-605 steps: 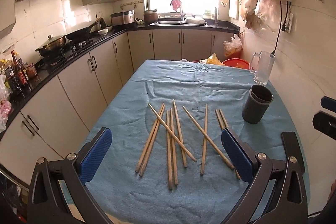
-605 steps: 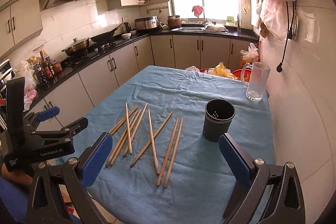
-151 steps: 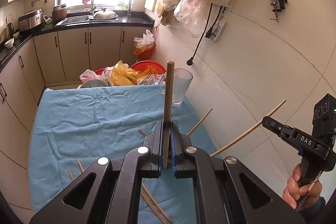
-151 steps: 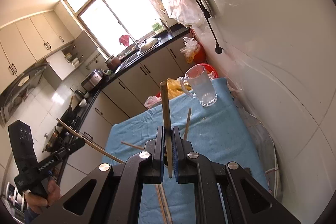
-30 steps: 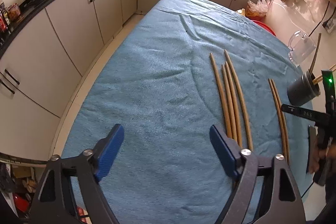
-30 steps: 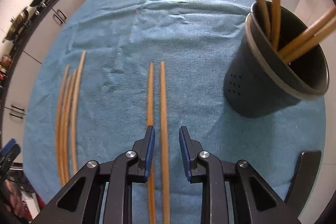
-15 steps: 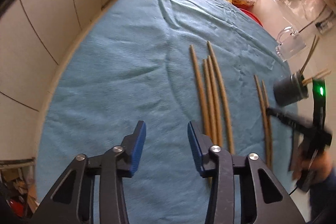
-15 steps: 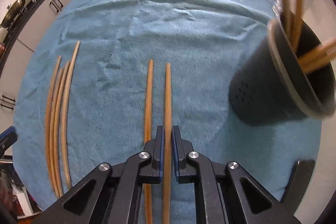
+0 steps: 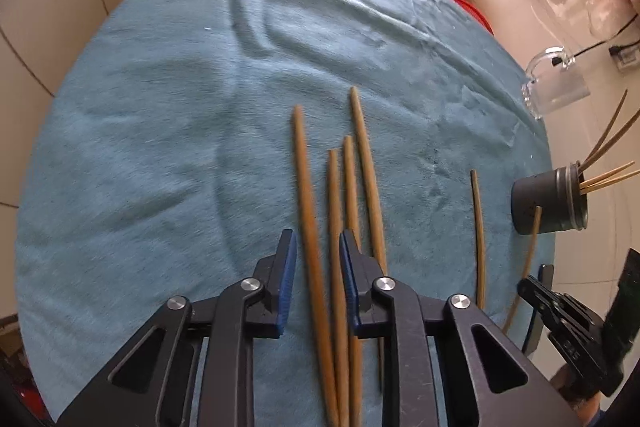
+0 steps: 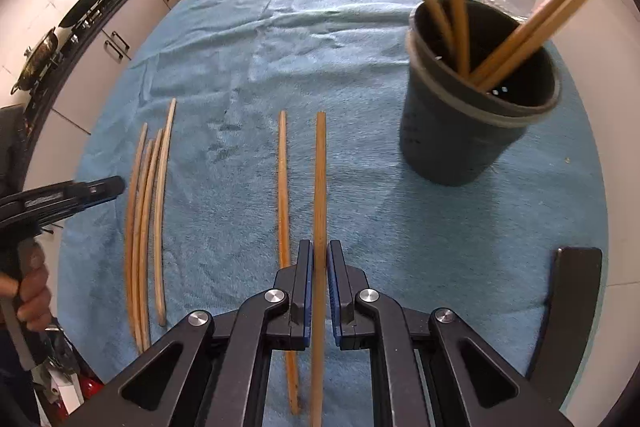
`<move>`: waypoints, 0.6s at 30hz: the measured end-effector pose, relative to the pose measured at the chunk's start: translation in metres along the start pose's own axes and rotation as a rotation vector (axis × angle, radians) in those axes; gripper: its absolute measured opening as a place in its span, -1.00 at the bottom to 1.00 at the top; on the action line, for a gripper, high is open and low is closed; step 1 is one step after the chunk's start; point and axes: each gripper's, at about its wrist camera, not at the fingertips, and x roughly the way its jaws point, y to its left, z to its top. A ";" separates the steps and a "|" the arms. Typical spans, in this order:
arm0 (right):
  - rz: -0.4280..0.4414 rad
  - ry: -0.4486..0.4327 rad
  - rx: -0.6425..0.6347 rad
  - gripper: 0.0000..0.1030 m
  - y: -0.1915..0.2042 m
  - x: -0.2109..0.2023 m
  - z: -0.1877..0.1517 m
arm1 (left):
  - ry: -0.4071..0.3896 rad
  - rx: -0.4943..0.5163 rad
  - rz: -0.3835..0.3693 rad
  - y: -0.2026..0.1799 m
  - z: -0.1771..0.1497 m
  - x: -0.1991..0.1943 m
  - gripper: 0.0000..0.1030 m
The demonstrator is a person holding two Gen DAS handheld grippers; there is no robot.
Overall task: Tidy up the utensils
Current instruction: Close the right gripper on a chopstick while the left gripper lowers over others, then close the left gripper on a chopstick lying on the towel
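Four chopsticks [image 10: 146, 211] left; pair [image 10: 282, 187] centre; holder [image 10: 472, 115] right.

The chopsticks [image 10: 320, 187] are a plain tan wood colour and lie on a teal-blue cloth [image 10: 248, 39] with no pattern. The holder [image 10: 460, 131] is dark grey with a lighter grey band under its rim, and the mug [image 9: 556, 87] is clear glass. Both grippers have black frames with blue pads [image 9: 289, 267].
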 end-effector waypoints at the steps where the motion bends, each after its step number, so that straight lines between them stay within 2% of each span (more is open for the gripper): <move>1: 0.000 -0.003 0.002 -0.85 0.000 -0.001 0.000 | 0.007 -0.004 0.028 0.000 0.001 0.004 -0.71; 3: 0.001 -0.009 0.008 -0.85 -0.003 -0.005 -0.001 | 0.007 -0.017 0.049 0.001 0.003 0.007 -0.86; 8: 0.013 -0.018 0.011 -0.85 -0.005 -0.010 0.000 | 0.007 -0.031 0.056 0.000 0.011 0.012 -0.85; 12: 0.024 -0.028 -0.003 -0.85 -0.001 -0.015 0.000 | -0.015 0.003 0.080 -0.008 0.017 0.015 -0.87; 15: 0.034 -0.038 -0.012 -0.85 0.003 -0.019 0.001 | -0.029 0.017 0.072 -0.008 0.013 0.012 -0.87; 18: 0.041 -0.057 -0.021 -0.85 0.009 -0.027 0.002 | -0.059 -0.016 0.021 0.003 0.005 -0.003 -0.88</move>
